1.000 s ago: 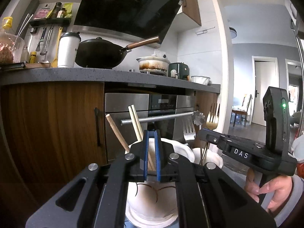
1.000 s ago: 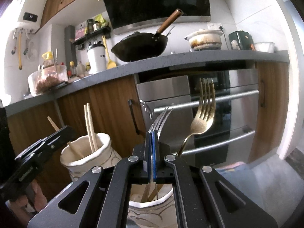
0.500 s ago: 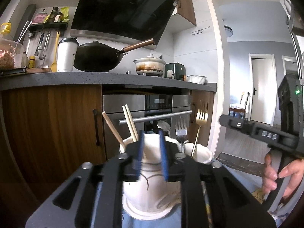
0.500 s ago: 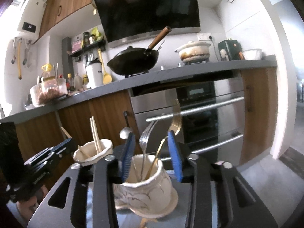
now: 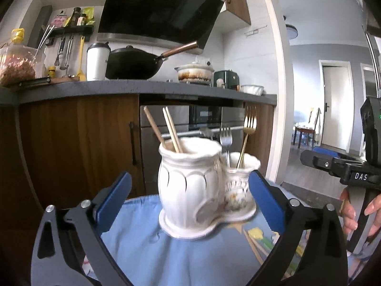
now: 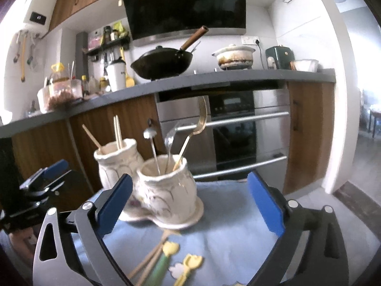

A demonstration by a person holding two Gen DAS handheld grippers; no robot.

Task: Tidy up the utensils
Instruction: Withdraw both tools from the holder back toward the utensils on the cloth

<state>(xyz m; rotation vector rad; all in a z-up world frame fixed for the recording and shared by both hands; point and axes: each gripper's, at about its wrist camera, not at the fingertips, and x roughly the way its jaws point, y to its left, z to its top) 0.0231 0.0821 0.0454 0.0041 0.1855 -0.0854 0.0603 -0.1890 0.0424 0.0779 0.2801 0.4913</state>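
In the left wrist view, the left gripper stands with its blue pads spread wide apart and nothing between them but open air in front of the utensil holder. On the blue tablecloth sits a white ceramic double holder on a shared base: the taller pot on the left holds wooden chopsticks leaning up and to the left, and the smaller pot touching its right side holds a silver fork and a gold fork, both tines up. More chopsticks lie flat on the cloth to the right of the base, partly hidden by the gripper's right finger. At the far right edge a hand grips the handle of the other black tool.

In the right wrist view, the other tool appears at the far left with a blue pad tip. The right gripper is likewise wide open and empty, its pads on either side of the nearer pot without touching it. That pot carries a small spoon, the silver fork and the gold fork; the chopstick pot stands behind it to the left. On the cloth in front of the base lie loose chopsticks and a yellow-flowered green utensil, blurred. Behind everything runs the dark countertop with a black wok.
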